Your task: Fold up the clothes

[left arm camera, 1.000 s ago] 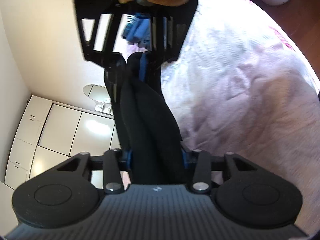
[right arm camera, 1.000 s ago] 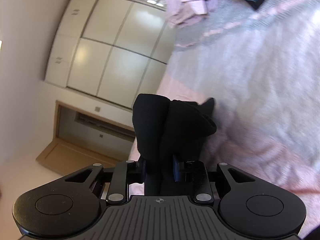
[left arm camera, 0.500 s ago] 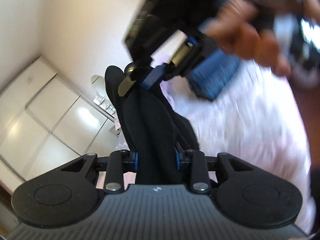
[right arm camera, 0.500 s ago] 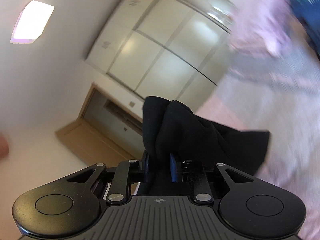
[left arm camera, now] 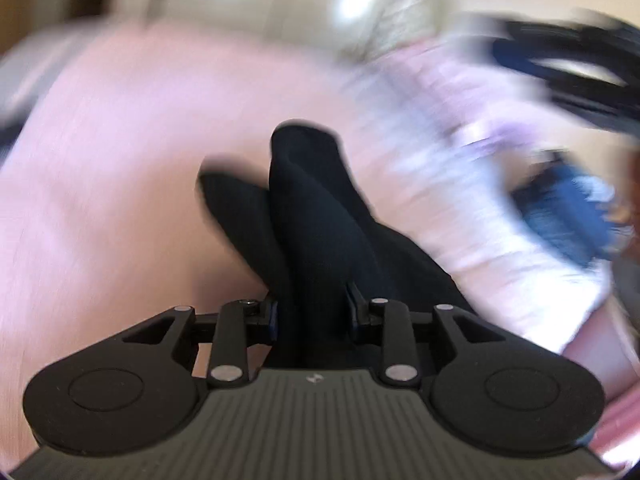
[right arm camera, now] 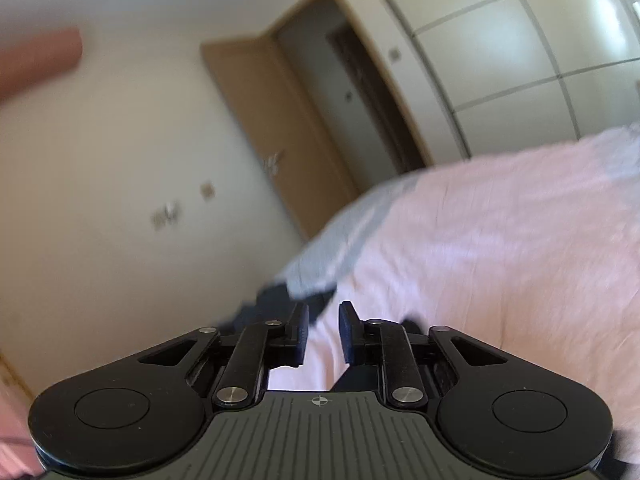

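Note:
A black garment is bunched up between the jaws of my left gripper, which is shut on it. The cloth stands up in front of the camera and trails off to the right over the pink bed sheet. This view is heavily blurred. My right gripper has its jaws opening, with nothing between them; only the pink sheet shows through the gap. A scrap of dark cloth lies just beyond its left finger at the bed's edge.
A lilac garment and a blue garment lie on the bed to the right. A wooden door, white wardrobe and plain wall stand past the bed. A blurred fingertip shows at the upper left.
The right gripper has let go of the black garment and now stands empty. Both views have rolled and swung; the left one now looks down on the bed, still holding the cloth.

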The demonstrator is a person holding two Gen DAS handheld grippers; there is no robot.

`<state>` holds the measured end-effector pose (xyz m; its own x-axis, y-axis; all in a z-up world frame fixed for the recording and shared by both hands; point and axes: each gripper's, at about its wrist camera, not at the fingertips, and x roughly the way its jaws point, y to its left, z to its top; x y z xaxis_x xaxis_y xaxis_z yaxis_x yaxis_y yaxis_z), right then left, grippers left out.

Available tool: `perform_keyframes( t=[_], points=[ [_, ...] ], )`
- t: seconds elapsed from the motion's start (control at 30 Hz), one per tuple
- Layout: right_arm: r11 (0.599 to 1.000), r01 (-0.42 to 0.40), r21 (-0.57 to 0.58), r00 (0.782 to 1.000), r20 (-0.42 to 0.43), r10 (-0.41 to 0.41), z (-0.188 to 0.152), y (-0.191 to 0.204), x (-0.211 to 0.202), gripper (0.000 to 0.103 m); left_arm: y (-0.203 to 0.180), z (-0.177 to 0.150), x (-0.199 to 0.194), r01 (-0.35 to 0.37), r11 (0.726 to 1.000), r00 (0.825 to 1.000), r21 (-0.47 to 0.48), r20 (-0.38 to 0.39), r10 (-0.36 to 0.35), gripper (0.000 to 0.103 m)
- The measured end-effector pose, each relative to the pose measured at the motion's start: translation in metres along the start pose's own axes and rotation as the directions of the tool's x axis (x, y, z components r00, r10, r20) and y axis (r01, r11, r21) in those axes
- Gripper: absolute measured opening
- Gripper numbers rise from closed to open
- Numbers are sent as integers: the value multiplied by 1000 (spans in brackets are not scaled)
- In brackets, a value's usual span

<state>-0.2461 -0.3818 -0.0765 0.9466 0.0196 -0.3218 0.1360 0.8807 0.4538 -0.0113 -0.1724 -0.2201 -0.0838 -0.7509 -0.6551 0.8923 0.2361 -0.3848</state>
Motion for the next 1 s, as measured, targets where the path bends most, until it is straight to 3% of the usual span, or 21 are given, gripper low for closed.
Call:
perform_keyframes(
  t=[0.03, 0.1, 0.2, 0.3, 0.4, 0.47, 0.6, 0.7, 0.8, 0.9, 0.97, 1.0],
  points=[
    [1000, 1, -18, 999, -38, -2, -16, -4, 9, 40, 27, -10, 11, -10, 998, 999, -63, -39, 8, 27],
    [996, 49, -70, 993, -106, -56, -53, -16, 11, 46, 44, -14, 10, 43, 994, 998, -102, -35, -47, 29],
    [979, 159, -126, 965, -190, -181, -109, -40, 1, 46, 57, -14, 6, 122, 985, 992, -125, -14, -125, 30],
    [982, 182, -55, 948, -257, -190, -166, -72, -19, 46, 61, -17, 3, 142, 983, 989, -120, -20, -145, 34],
    [962, 272, -2, 929, -260, -264, -205, -99, -50, 46, 64, -11, -9, 148, 984, 989, -98, -4, -149, 36],
    [946, 289, 146, 943, -211, -256, -201, -113, -66, 46, 66, 2, -20, 121, 991, 992, -63, 29, -119, 39],
    [952, 281, 123, 955, -132, -265, -180, -107, -69, 47, 59, 31, -31, 80, 996, 995, -30, 64, -78, 56],
    [958, 262, 120, 962, -109, -250, -168, -109, -43, 52, 50, 53, -4, 71, 998, 997, 0, 36, -71, 59],
    [955, 280, 95, 956, -118, -268, -160, -118, -16, 65, 52, 63, 43, 64, 998, 997, -2, -48, -64, 60],
    [945, 307, 117, 945, -159, -287, -154, -141, 0, 68, 57, 68, 85, 55, 999, 991, -2, -122, -55, 57],
    [938, 309, 157, 940, -196, -278, -154, -160, 8, 68, 62, 67, 91, 85, 996, 990, -14, -112, -86, 15],
    [936, 303, 181, 941, -214, -264, -154, -168, 13, 67, 65, 66, 89, 106, 994, 989, -35, -96, -108, 13]
  ],
)
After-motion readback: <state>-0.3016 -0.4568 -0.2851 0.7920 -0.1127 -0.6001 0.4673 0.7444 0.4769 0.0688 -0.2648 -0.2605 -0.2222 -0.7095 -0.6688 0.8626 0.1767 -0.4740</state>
